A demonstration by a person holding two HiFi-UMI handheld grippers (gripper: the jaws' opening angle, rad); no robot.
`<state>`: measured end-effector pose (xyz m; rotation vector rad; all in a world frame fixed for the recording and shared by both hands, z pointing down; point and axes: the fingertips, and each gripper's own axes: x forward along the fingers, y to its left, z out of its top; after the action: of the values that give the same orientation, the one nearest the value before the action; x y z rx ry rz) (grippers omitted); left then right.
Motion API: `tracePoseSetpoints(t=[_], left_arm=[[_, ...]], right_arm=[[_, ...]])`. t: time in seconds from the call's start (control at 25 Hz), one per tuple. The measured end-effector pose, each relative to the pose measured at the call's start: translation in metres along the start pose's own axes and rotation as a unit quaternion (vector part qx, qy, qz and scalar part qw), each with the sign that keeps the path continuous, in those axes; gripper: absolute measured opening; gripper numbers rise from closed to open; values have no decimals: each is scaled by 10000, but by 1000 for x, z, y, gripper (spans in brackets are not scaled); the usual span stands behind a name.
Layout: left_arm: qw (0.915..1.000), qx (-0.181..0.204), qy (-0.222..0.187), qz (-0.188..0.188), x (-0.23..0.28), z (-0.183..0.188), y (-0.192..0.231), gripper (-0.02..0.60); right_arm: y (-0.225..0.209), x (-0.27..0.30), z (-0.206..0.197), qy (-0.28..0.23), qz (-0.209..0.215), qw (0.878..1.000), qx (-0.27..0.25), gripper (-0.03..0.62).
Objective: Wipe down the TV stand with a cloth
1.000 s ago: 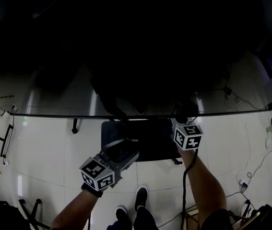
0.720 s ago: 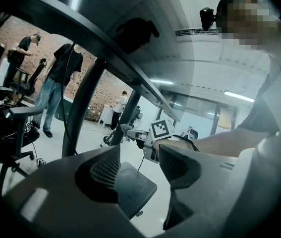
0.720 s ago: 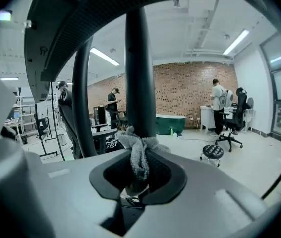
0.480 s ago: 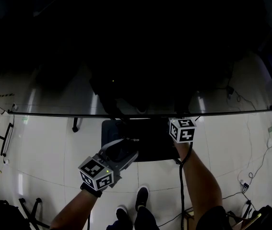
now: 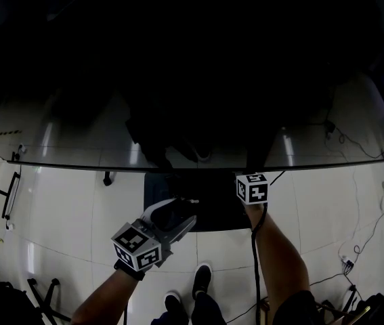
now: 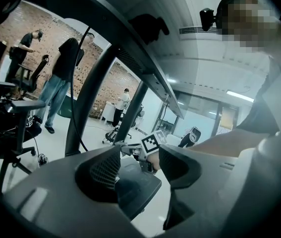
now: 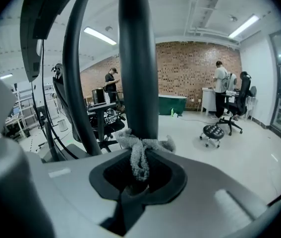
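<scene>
The head view looks down on the dark TV (image 5: 192, 80) and the black base plate (image 5: 205, 202) of its stand on the white floor. My right gripper (image 7: 139, 175) is shut on a grey knitted cloth (image 7: 140, 155), right in front of the stand's black pole (image 7: 138, 58). In the head view only its marker cube (image 5: 251, 188) shows, at the plate's right edge under the TV's rim. My left gripper (image 6: 139, 165) is open with nothing between its fingers, just over the plate's (image 6: 135, 185) near left corner. It points toward the right gripper's cube (image 6: 151, 143).
Cables (image 5: 354, 242) trail over the floor at the right. My shoes (image 5: 202, 276) stand just behind the plate. Curved black stand tubes (image 7: 73, 83) and cords rise left of the pole. People, office chairs and a stool (image 7: 213, 132) are farther off by the brick wall.
My right gripper has sunk and shifted left with the cloth, nearer the stand's pole. The left gripper has hardly moved.
</scene>
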<state>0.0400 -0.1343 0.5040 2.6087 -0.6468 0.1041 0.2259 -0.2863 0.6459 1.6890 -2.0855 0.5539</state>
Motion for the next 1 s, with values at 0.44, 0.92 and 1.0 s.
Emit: tracePoseSetpoints(t=[0.44, 0.92, 1.0], left_arm=[[9998, 50, 114, 177, -26, -12, 7, 272], [9961, 571, 521, 433, -66, -26, 8, 300], [9929, 785, 689, 564, -72, -35, 13, 318]], right_arm=[[46, -30, -10, -93, 461, 9987, 192, 51], [224, -145, 33, -452, 2242, 9730, 311, 51], [248, -156, 38, -387, 2440, 9686, 282, 52]])
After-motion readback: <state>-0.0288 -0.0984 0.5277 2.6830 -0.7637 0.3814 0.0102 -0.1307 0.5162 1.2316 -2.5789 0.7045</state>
